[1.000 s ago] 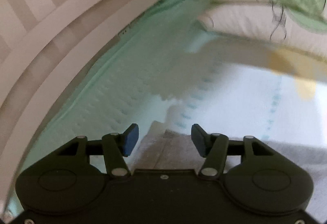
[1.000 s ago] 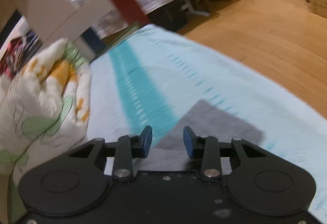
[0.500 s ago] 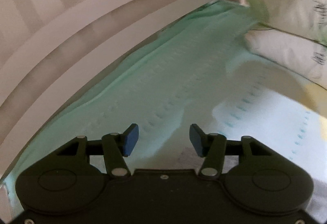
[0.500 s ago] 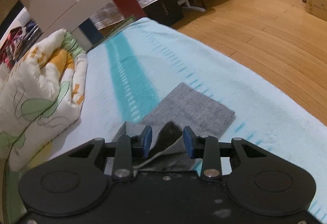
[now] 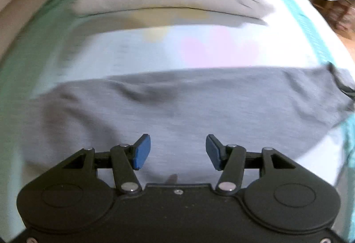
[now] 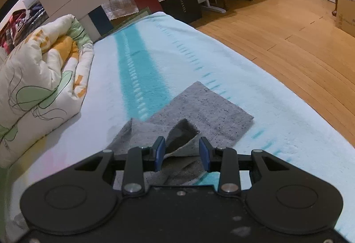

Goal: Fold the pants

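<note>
On the bed, the grey pants lie spread across the pale blue sheet, beside the rolled quilt. Your left tool hangs over the middle of the cloth with its jaws apart and nothing between them (that view is blurred). Your right tool sits low at a raised flap of the pants, the fabric standing up between parted pads; whether they pinch it I cannot tell. That lifted edge looks like your handle for the next fold, probably across the flat part beyond.
</note>
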`<action>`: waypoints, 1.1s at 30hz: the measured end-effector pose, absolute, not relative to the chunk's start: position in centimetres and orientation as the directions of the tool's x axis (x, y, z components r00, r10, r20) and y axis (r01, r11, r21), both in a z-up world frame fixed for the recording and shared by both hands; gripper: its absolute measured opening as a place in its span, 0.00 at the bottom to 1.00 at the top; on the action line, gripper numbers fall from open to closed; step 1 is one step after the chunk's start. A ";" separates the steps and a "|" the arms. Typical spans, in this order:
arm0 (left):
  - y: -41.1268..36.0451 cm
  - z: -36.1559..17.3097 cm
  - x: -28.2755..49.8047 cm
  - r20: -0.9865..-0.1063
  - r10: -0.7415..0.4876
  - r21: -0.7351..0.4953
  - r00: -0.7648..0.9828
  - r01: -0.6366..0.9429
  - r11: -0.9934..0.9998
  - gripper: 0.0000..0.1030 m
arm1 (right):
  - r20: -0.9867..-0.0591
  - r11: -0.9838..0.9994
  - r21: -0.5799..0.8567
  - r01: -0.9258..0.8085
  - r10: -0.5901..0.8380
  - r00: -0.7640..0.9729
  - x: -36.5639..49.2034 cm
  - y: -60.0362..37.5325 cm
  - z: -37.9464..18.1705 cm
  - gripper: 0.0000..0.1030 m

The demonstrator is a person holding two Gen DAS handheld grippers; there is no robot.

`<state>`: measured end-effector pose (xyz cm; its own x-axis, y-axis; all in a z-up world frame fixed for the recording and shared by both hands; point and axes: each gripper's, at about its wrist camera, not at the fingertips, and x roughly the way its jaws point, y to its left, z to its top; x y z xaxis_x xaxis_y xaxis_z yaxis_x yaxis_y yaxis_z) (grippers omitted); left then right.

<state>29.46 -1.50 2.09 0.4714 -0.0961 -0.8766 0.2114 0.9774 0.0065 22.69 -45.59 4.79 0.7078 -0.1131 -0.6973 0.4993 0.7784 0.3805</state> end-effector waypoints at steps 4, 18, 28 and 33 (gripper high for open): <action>-5.7 -1.8 29.7 -0.902 -0.092 0.013 0.421 0.240 0.971 0.59 | -0.707 0.772 0.409 0.486 -0.068 0.704 23.2 -45.4 4.8 0.36; -7.0 -7.1 30.5 -0.915 -0.047 0.058 0.401 0.247 0.967 0.64 | -0.736 0.731 0.397 0.555 -0.108 0.668 26.0 -48.3 1.8 0.36; -7.0 -6.8 30.6 -0.917 -0.050 0.061 0.397 0.262 0.963 0.64 | -0.820 0.579 0.304 0.756 -0.245 0.517 27.8 -53.2 0.3 0.04; -7.1 -6.8 30.4 -0.914 -0.041 0.079 0.404 0.277 0.958 0.64 | -0.736 0.643 0.261 0.720 -0.350 0.579 26.2 -53.1 2.6 0.34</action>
